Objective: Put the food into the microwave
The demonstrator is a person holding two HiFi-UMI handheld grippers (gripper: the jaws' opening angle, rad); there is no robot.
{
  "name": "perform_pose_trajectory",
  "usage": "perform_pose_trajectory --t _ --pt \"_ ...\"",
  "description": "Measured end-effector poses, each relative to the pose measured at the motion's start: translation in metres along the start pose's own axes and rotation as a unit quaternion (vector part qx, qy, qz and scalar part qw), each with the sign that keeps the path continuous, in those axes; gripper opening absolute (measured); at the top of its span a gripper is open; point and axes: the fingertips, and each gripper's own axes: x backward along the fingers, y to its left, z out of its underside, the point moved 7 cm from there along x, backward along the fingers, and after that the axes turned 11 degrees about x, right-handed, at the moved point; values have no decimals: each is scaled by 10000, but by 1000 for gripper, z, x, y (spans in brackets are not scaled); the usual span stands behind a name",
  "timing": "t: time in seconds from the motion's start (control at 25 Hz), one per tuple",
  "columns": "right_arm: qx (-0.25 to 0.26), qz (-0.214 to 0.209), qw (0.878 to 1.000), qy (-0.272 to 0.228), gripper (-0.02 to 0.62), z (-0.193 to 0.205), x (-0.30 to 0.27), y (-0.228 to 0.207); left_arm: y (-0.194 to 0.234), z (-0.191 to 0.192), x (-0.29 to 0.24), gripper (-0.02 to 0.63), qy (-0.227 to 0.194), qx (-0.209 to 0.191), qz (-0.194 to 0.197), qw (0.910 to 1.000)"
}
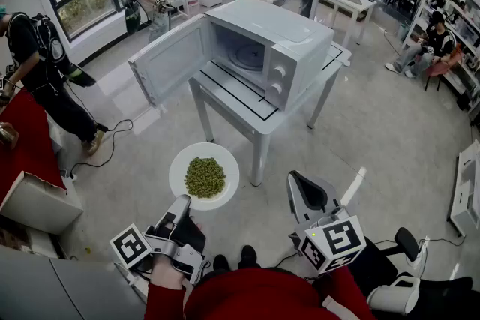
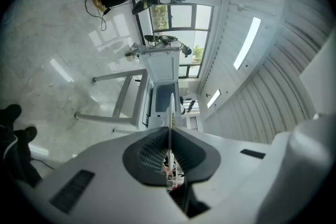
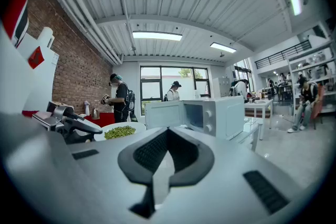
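Microwave [image 1: 292,41] stands with its door wide open on the white table [image 1: 247,112]; in front, short of it, a white plate [image 1: 180,168] of green food [image 1: 205,176], rim pinched by the left gripper [image 1: 182,202]; right gripper [image 1: 304,187] closed, empty

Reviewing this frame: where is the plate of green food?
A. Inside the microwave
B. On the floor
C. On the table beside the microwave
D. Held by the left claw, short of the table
D: the left claw is shut on the rim of the plate, held above the floor in front of the table; the microwave stands with its door open.
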Motion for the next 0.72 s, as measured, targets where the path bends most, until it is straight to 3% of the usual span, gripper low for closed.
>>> perform_pose_trajectory --t 0.72 --pt "-129 -41 9999 16 12 8 2 -2 1 6 -3 23 34 -18 -8 10000"
